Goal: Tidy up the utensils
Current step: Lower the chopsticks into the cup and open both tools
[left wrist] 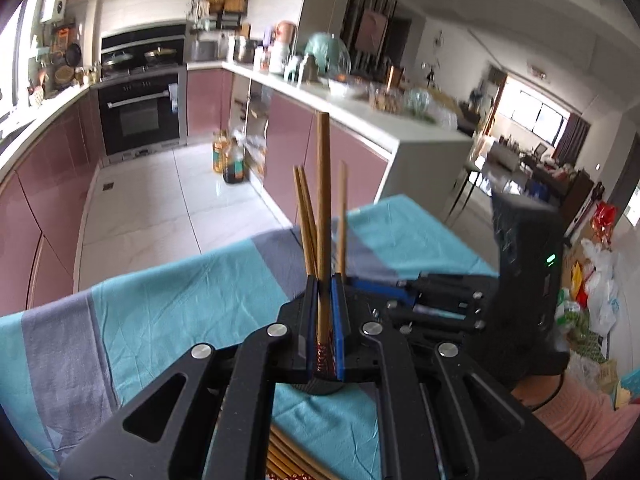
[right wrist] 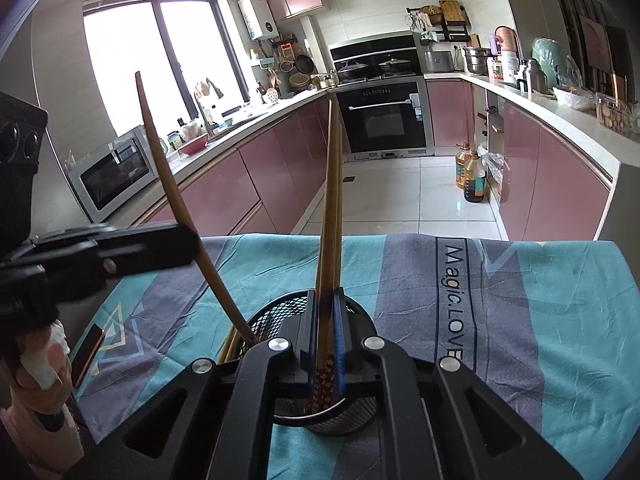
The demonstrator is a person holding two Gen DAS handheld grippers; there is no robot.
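Both claws grip chopsticks over the desk (right wrist: 520,320): left claw (left wrist: 325,312) pinches one chopstick (left wrist: 323,216), right claw (right wrist: 325,328) clamps a pair (right wrist: 332,216) above the mesh cup (right wrist: 352,416). Loading the cup seems underway; next, lower each straight down and release.

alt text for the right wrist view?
The right gripper is shut on a pair of wooden chopsticks, held upright over a black mesh holder on a teal and grey cloth. At left, the left gripper holds another chopstick leaning into the holder; a kitchen lies behind.
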